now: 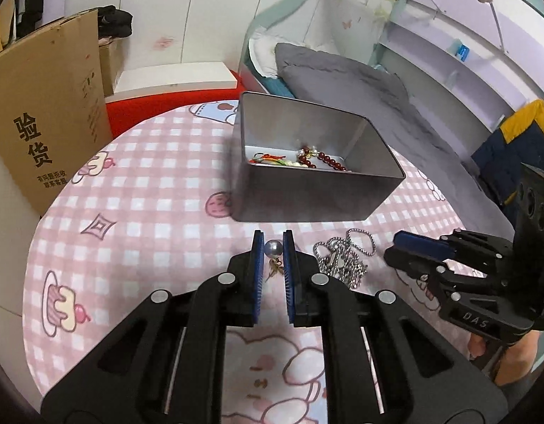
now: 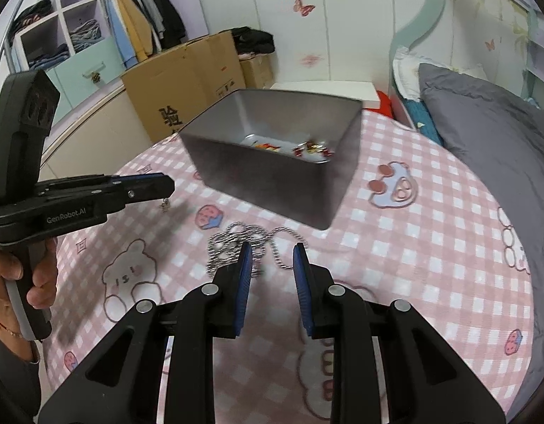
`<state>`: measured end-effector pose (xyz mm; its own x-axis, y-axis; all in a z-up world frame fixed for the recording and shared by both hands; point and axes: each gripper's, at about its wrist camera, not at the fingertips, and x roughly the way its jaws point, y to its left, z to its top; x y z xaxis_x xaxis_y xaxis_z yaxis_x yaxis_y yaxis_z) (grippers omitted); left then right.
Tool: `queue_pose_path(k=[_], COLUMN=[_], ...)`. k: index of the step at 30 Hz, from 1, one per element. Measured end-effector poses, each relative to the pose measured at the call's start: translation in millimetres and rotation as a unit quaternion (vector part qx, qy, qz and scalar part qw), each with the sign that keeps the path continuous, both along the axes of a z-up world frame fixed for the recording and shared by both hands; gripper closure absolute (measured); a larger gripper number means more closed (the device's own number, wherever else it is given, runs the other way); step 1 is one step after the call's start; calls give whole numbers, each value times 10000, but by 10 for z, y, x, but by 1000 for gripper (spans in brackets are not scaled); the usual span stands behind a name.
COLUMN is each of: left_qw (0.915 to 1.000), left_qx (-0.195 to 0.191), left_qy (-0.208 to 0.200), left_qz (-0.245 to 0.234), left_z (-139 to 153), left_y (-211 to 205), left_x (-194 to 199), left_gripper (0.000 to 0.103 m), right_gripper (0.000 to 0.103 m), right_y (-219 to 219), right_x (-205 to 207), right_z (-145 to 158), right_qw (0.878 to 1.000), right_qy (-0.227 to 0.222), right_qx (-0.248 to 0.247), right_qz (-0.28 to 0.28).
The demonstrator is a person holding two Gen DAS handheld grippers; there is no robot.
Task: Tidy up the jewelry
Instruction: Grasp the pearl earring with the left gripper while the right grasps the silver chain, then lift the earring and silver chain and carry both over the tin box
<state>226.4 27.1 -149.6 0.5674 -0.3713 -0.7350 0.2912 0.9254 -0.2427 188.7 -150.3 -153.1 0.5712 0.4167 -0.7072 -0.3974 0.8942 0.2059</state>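
My left gripper [image 1: 273, 236] is shut on a small earring [image 1: 273, 248], a grey pearl with a gold piece dangling under it, held above the pink checked cloth [image 1: 148, 194]. In the right wrist view the left gripper [image 2: 169, 185] sits at the left with the gold piece of the earring [image 2: 165, 205] hanging below its tip. Just beyond it stands an open grey metal tin [image 1: 307, 198] holding a red bead bracelet [image 1: 321, 159] and other pieces. A silver ball chain [image 2: 233, 240] lies heaped on the cloth just past my right gripper [image 2: 272, 251], whose jaws stand apart with nothing between them.
A cardboard box [image 1: 49, 123] stands past the table's left edge. A bed with a grey duvet [image 1: 360, 81] runs along the right. A person's hand [image 2: 39, 282] grips the left tool's handle. The right gripper [image 1: 393, 247] sits low at the right of the chain [image 1: 342, 258].
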Motion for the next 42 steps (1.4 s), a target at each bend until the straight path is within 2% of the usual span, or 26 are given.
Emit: queue_pose_path(k=[12, 14, 15, 19, 29, 42], left_qw=[10000, 10000, 9999, 9999, 9989, 9937], left_qx=[-3, -10, -13, -34, -94, -243], left_qy=[-18, -15, -16, -55, -358, -936], left_qz=[-75, -92, -106, -145, -279, -574], left_z=[31, 30, 31, 64, 365, 975], left_y=[50, 54, 52, 41, -22, -196], left_x=[-78, -83, -84, -101, -205, -233], left_gripper=[92, 92, 92, 92, 92, 92], right_gripper=[81, 95, 99, 100, 100, 100], right_y=[336, 348, 341, 291, 27, -98], right_x=[105, 95, 89, 11, -214, -278], right_z=[-148, -146, -142, -47, 555, 1476], right_qw=[9992, 9991, 9991, 9993, 9978, 9858], right_qy=[199, 141, 145, 8, -662, -1681], right_qx=[-267, -331, -322, -313, -38, 51], right_qz=[233, 215, 228, 204, 18, -31])
